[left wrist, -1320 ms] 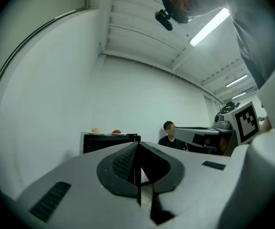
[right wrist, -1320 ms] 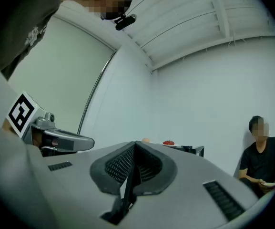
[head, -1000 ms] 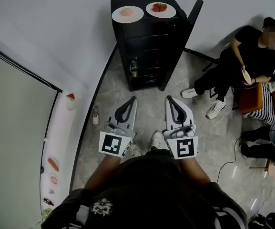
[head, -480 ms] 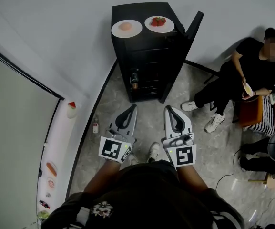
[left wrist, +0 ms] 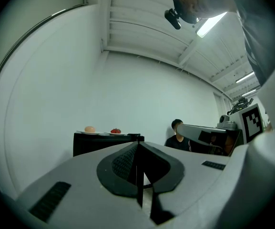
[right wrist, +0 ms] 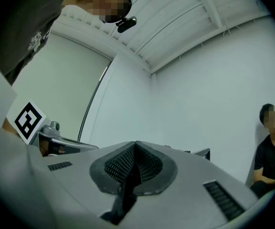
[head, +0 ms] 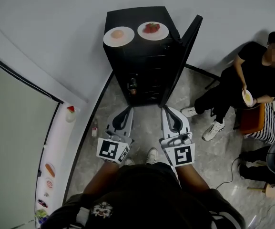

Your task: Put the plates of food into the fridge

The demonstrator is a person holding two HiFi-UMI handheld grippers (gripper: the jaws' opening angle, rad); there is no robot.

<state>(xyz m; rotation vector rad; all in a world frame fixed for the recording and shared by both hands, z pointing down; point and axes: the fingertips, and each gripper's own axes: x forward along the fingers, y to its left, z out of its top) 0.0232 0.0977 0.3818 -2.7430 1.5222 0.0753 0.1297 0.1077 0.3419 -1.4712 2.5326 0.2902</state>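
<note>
A small black fridge (head: 144,66) stands against the white wall with its door (head: 182,51) swung open to the right. On its top sit two white plates: one with a pale round bun (head: 118,35), one with red food (head: 152,30). Both plates also show far off in the left gripper view, bun plate (left wrist: 90,130) and red-food plate (left wrist: 115,131). My left gripper (head: 126,109) and right gripper (head: 167,109) are side by side above the floor, well short of the fridge, pointing at it. Both are shut with nothing between the jaws.
A bottle (head: 133,84) stands on a shelf inside the fridge. A person in black (head: 244,80) sits at the right holding a bowl, beside an orange chair (head: 251,118). A long white counter (head: 56,166) with food items runs along the left. A small bottle (head: 95,126) stands on the floor.
Both grippers have moved forward toward the fridge, which now sits lower in the head view. Both stay shut and empty.
</note>
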